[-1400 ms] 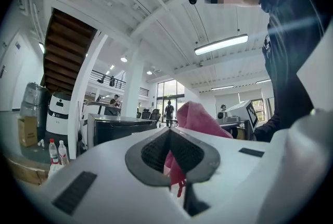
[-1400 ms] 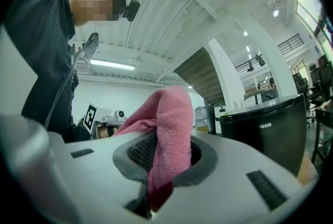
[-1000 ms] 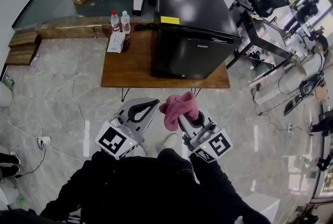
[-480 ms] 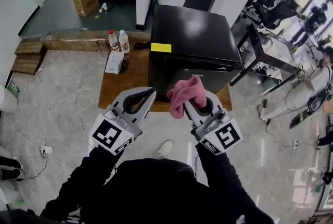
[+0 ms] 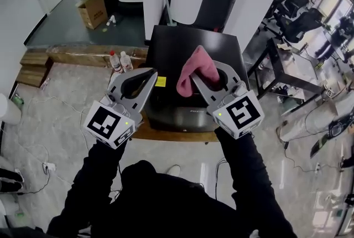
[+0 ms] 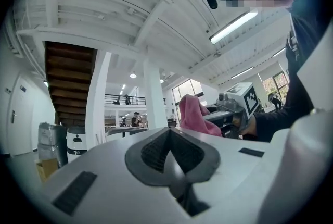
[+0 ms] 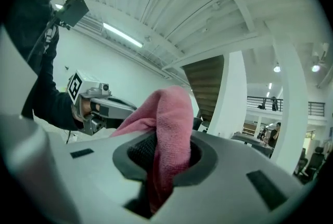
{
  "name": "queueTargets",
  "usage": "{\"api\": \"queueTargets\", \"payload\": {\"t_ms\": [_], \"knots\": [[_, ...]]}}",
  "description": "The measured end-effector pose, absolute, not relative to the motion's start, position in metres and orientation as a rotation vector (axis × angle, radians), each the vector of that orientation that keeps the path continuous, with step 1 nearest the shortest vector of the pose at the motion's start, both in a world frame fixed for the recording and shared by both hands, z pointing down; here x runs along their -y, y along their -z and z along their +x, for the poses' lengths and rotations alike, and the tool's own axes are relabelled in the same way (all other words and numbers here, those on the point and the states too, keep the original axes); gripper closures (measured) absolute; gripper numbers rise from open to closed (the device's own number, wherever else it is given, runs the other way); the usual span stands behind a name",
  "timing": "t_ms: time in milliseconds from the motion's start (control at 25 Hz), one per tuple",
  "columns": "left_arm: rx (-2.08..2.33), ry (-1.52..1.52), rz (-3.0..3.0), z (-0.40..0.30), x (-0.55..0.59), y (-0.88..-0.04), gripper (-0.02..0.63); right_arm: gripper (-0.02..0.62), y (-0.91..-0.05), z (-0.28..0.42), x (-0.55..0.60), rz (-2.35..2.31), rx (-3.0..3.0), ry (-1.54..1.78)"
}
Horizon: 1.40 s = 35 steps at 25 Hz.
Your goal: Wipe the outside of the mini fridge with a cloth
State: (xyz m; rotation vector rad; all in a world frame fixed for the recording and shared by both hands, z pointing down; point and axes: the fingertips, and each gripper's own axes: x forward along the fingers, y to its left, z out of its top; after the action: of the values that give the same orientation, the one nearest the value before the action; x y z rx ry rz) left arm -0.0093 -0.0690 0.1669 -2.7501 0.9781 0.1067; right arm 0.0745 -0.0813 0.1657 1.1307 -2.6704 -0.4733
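**Approach stage: cloth gripped, no contact with fridge yet**

Right gripper (image 5: 207, 72): fingers clenched on the pink cloth (image 5: 194, 70), which is held over the black mini fridge (image 5: 224, 46). The fridge stands on the wooden surface (image 5: 166, 135).

Left gripper (image 5: 148, 73): fingers pressed together, nothing between them.

Judged step: approach. Next move: lower the cloth flat onto a panel, then sweep.

Count: one fridge, one cloth, two bottles (image 5: 115, 60).

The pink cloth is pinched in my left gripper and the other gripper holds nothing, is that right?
No. The pink cloth is pinched in the right gripper, not the left, as the right gripper view shows. The other one, the left gripper, has its jaws together and holds nothing.
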Motion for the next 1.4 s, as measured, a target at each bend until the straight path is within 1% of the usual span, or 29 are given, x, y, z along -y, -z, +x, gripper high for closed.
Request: {"api": "queueTargets", "payload": {"t_ms": [160, 400, 840, 1040, 1160, 1400], "knots": [[-1.007, -0.090, -2.723, -0.008, 0.118, -0.162, 0.600, 0.528, -0.165, 0.077, 0.133, 1.104, 2.585, 0.523], [-1.025, -0.120, -2.727, -0.025, 0.205, -0.161, 0.600, 0.528, -0.173, 0.057, 0.229, 1.059, 2.440, 0.569], [-1.008, -0.125, -2.830, -0.039, 0.326, -0.218, 0.600, 0.525, -0.266, 0.044, 0.381, 0.935, 2.129, 0.391], [-1.021, -0.114, -2.864, -0.048, 0.354, -0.238, 0.600, 0.525, -0.309, 0.038, 0.429, 0.888, 2.026, 0.344], [-0.988, -0.056, -2.911, -0.045, 0.369, -0.252, 0.600, 0.526, -0.325, 0.033, 0.448, 0.865, 1.954, 0.340], [-0.986, 0.021, -2.951, -0.045, 0.386, -0.277, 0.600, 0.534, -0.342, 0.020, 0.454, 0.803, 1.821, 0.435]]}}
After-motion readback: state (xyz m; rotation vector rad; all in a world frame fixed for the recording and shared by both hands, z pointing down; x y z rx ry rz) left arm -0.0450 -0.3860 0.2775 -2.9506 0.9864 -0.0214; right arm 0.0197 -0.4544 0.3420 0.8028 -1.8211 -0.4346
